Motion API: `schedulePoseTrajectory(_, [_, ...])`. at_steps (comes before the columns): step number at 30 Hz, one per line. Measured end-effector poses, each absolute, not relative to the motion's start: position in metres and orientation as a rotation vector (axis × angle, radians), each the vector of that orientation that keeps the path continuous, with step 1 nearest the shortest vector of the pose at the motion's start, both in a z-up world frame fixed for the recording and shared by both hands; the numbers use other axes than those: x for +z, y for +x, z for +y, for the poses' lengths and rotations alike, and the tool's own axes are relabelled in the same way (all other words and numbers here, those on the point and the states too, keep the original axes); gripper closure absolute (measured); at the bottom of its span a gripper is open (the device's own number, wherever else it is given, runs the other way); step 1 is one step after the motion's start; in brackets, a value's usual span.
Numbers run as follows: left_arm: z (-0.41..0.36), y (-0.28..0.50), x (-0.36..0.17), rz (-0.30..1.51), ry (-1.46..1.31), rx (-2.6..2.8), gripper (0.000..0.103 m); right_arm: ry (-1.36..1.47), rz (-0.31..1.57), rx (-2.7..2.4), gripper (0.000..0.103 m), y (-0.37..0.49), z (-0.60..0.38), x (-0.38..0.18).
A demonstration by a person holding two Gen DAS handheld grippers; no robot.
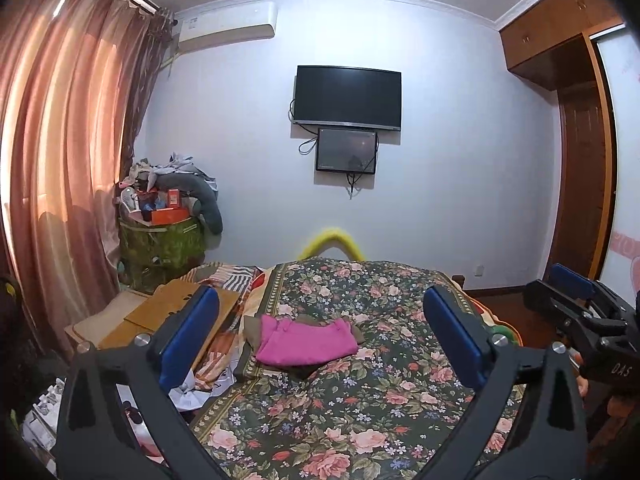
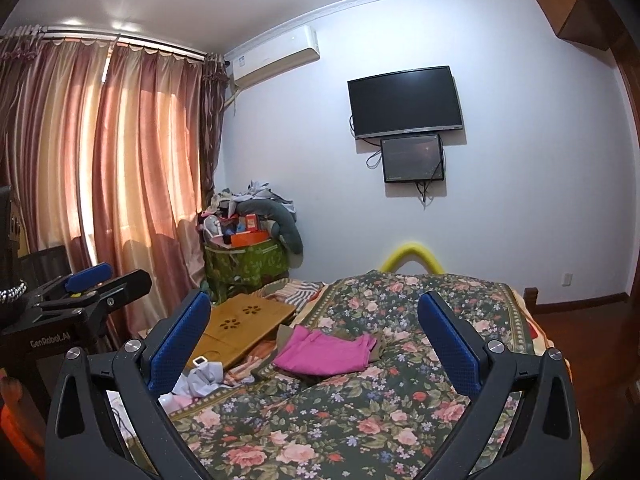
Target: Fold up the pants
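Both claws point(image 1: 320, 336) point(image 2: 316, 340) gape wide, empty; magenta pants point(image 1: 306, 340) seemingly folded flat on bedspread point(image 1: 360, 400)

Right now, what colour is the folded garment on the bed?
Bright pink garment, clearest in the left wrist view.

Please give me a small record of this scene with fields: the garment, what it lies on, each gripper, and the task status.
garment: pink pants, folded, atop an olive garment
surface: floral bedspread
left gripper: jaws open, holding nothing, short of the pants
right gripper: jaws open, holding nothing
beside bed: wooden lap desk
status: pants appear already folded
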State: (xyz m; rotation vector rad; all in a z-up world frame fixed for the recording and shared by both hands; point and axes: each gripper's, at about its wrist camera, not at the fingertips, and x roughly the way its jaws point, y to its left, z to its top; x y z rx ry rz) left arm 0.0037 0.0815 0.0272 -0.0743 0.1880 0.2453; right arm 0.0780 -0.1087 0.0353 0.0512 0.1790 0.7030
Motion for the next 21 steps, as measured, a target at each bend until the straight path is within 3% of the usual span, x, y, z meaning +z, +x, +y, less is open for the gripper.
schedulePoseTrajectory(21, [0.0811,0.0084,0.0227,0.200,-0.081,0.237,0.000,0.041,0.200,0.701,0.000,0.0769,-0.1069,0.0390])
